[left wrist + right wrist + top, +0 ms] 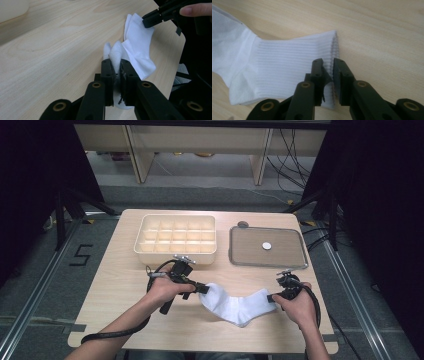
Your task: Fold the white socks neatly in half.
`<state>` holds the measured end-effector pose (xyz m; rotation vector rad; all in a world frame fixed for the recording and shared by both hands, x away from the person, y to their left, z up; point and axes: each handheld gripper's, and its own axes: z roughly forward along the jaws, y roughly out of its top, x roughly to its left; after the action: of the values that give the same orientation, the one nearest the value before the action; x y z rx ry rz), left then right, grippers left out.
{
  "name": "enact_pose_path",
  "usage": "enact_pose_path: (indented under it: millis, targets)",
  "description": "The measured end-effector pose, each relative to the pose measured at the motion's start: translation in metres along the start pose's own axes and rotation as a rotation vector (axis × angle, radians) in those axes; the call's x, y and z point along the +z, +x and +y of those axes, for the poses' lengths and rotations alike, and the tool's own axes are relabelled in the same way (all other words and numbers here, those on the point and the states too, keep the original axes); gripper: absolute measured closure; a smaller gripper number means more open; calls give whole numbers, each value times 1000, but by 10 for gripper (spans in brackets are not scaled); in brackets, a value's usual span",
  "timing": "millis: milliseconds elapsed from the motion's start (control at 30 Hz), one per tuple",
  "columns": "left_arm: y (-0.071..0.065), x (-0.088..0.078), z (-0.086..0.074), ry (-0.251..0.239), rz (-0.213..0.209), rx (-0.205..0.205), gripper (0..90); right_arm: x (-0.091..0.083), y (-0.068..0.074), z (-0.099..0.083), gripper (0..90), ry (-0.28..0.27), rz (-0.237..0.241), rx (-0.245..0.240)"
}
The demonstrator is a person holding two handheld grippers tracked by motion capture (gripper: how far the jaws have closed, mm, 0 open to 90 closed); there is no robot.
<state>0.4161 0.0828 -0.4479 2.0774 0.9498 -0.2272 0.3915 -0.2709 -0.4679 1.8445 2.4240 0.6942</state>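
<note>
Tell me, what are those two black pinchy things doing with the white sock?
A person holds a gripper in each hand. The left gripper is shut on the toe end of the white sock, and the right gripper pinches its ribbed cuff. The sock lies stretched between them on the wooden table. Behind it sit a cream divided box and a grey tray with a small white disc.

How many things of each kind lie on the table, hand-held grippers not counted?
White sock: 1
Cream compartment box: 1
Grey tray: 1
Small white disc on the tray: 1
Small dark round thing behind the tray: 1
Total: 5
</note>
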Motion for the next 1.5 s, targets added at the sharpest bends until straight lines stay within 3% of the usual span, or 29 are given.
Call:
enact_pose_path:
  millis: [67, 100, 133, 200, 233, 300, 333, 367, 400, 500, 567, 600, 700, 733, 800, 833, 900, 933, 1000, 1100, 1133, 1200, 1333, 1400, 1433, 1467, 1500]
  targets:
    - [-1, 0, 1, -2, -1, -3, 820, 1, 1, 0, 803, 6, 8, 11]
    - [-1, 1, 1, -26, -12, -7, 819, 3, -1, 0, 806, -3, -5, -26]
    - [-3, 0, 4, -19, -11, -2, 820, 4, 1, 0, 808, -8, -4, -29]
    - [-5, 0, 7, -13, -7, 4, 821, 5, 6, -1, 808, 7, -9, 24]
    - [-6, 1, 8, -29, -14, -1, 822, 6, 2, -1, 808, -14, -3, -30]
    - [-8, 1, 10, 0, -7, 14, 824, 5, 10, -2, 807, 6, 17, 53]
    - [-9, 3, 9, -26, -26, 2, 824, 7, 6, -3, 805, -20, 10, -8]
    - [-10, 2, 11, 0, -15, 6, 825, 7, 8, -3, 802, -17, 18, 6]
    - [-10, 4, 11, -10, -36, 3, 825, 7, 11, -4, 799, -10, 28, 36]
    - [-16, 8, 14, -18, -40, 6, 826, 9, 12, -5, 789, -24, 24, 13]
    - [-17, 8, 15, -20, -41, 6, 826, 9, 13, -5, 786, -17, 19, 28]
    - [-21, 11, 18, -16, -48, 12, 826, 11, 13, -5, 775, -34, 25, 6]
    - [-25, 14, 21, -9, -49, 17, 826, 12, 20, -5, 774, -36, 49, 38]
    - [-29, 20, 23, -23, -60, 14, 826, 14, 19, -4, 775, -37, 40, 7]
    - [-31, 22, 24, -15, -61, 18, 826, 16, 22, -3, 775, -31, 49, 12]
    - [-33, 24, 25, -11, -62, 21, 826, 17, 21, -3, 774, -53, 53, -26]
    - [-34, 26, 27, -6, -63, 25, 826, 17, 24, -3, 772, -39, 62, -1]
    - [-37, 29, 28, -15, -72, 24, 825, 19, 25, -2, 751, -51, 69, -27]
    - [-39, 31, 30, -9, -65, 29, 825, 18, 26, -2, 713, -54, 82, -9]
    - [-40, 32, 32, 0, -69, 35, 825, 15, 22, -2, 692, -88, 97, -19]
    - [-41, 34, 31, -18, -67, 32, 825, 11, 21, -2, 690, -103, 91, 1]
    - [-41, 34, 32, -7, -68, 37, 825, 3, 12, -3, 714, -140, 74, 22]
    - [-41, 34, 32, -2, -60, 36, 825, 4, 5, -4, 752, -123, 86, 18]
    - [-41, 35, 33, 15, -51, 39, 825, 9, 5, -7, 775, -79, 81, 66]
    - [-43, 38, 33, 9, -52, 36, 825, 13, 4, -8, 777, -79, 80, 30]
    - [-43, 40, 33, -2, -55, 35, 824, 12, 8, -8, 780, -57, 97, 77]
    - [-43, 40, 33, -2, -55, 35, 824, 12, 8, -8, 780, -57, 97, 77]
